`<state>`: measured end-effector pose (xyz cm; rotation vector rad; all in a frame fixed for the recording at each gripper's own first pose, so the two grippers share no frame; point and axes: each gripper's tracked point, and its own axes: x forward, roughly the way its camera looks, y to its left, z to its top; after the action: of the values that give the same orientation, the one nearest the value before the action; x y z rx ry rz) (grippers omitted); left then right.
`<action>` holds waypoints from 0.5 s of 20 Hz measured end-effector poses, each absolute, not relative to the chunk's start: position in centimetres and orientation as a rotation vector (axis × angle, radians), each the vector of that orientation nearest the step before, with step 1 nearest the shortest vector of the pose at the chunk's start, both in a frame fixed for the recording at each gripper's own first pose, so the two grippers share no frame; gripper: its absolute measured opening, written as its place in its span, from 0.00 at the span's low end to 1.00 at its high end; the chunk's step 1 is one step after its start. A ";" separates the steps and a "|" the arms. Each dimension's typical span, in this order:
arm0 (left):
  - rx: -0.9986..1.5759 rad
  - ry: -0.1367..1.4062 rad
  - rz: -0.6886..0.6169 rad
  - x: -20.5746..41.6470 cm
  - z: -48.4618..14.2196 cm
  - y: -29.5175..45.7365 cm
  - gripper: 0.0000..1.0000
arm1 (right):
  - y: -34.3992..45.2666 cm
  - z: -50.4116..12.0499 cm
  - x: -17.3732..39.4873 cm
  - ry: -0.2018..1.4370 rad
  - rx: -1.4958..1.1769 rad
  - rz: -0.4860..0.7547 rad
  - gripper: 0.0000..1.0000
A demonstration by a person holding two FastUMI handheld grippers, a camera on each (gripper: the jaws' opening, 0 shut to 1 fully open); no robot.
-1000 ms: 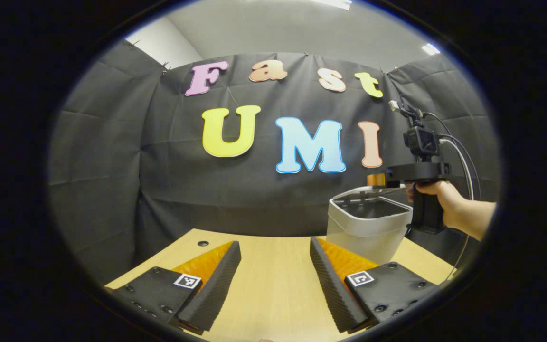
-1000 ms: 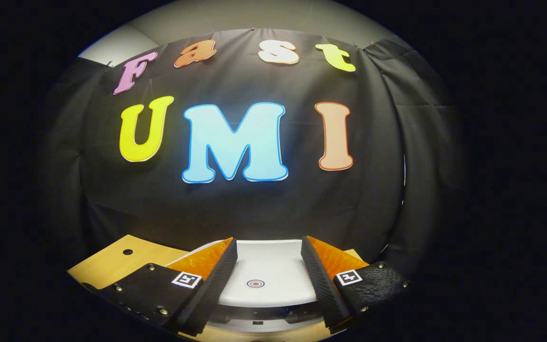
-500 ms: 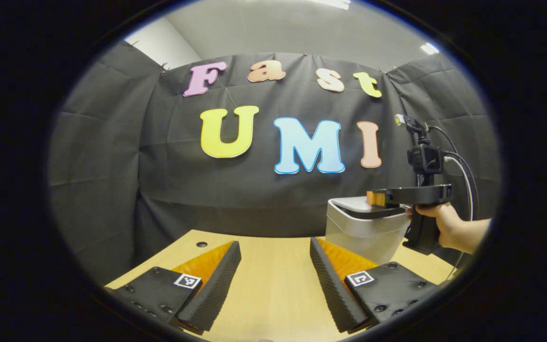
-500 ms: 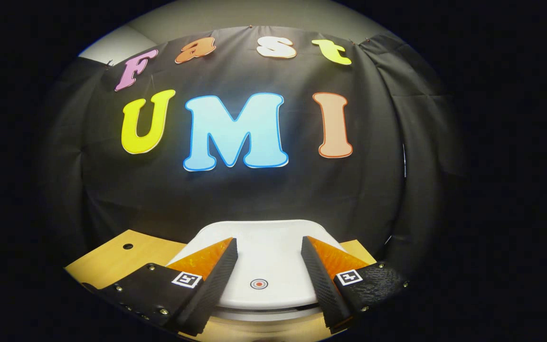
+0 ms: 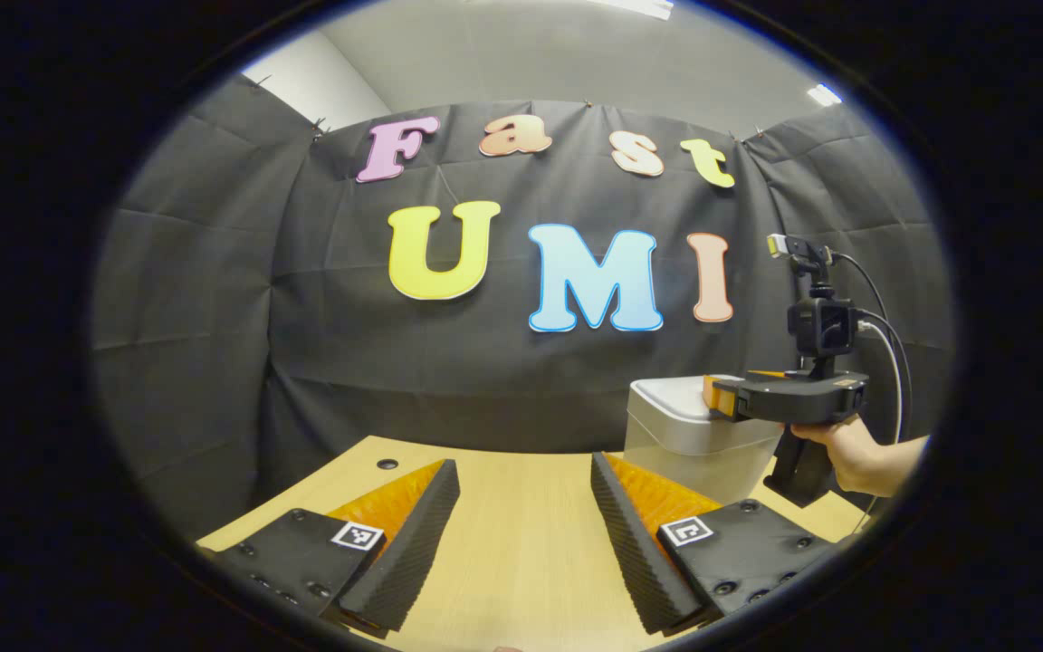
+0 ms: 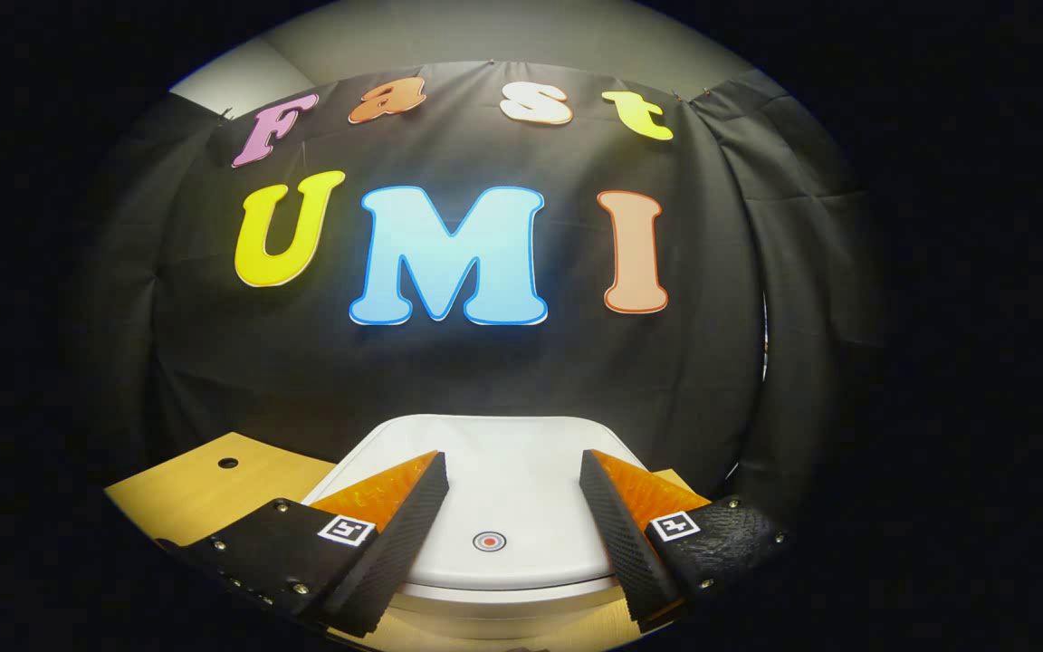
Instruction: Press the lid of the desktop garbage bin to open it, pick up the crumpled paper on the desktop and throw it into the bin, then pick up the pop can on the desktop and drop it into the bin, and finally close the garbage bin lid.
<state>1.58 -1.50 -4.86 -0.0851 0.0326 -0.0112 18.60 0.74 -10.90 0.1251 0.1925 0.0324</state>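
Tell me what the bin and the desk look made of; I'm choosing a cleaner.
Bin: likely plastic, with a smooth white lid of soft sheen and rounded moulded corners, and a greyer body. Desk: pale wood-look top, faint grain, matte; laminate or solid wood, unclear.

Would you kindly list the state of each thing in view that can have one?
Bin: upright on the table.
Lid: shut, flat on the bin.
Left gripper: open, holding nothing.
Right gripper: open, over the lid, holding nothing.
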 end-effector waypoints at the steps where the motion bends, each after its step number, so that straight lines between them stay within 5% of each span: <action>1: -0.085 0.034 -0.011 1.6 -4.9 -1.5 0.95 | 0.8 -10.9 18.6 0.186 0.136 0.032 0.95; 10: -0.086 0.048 -0.013 2.8 -5.6 -1.4 0.96 | 1.0 -11.7 18.4 0.159 0.094 0.035 0.96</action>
<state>2.85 -1.37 -5.64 -0.0864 0.0483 -0.0128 18.37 1.00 -11.65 0.0940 0.1590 0.0351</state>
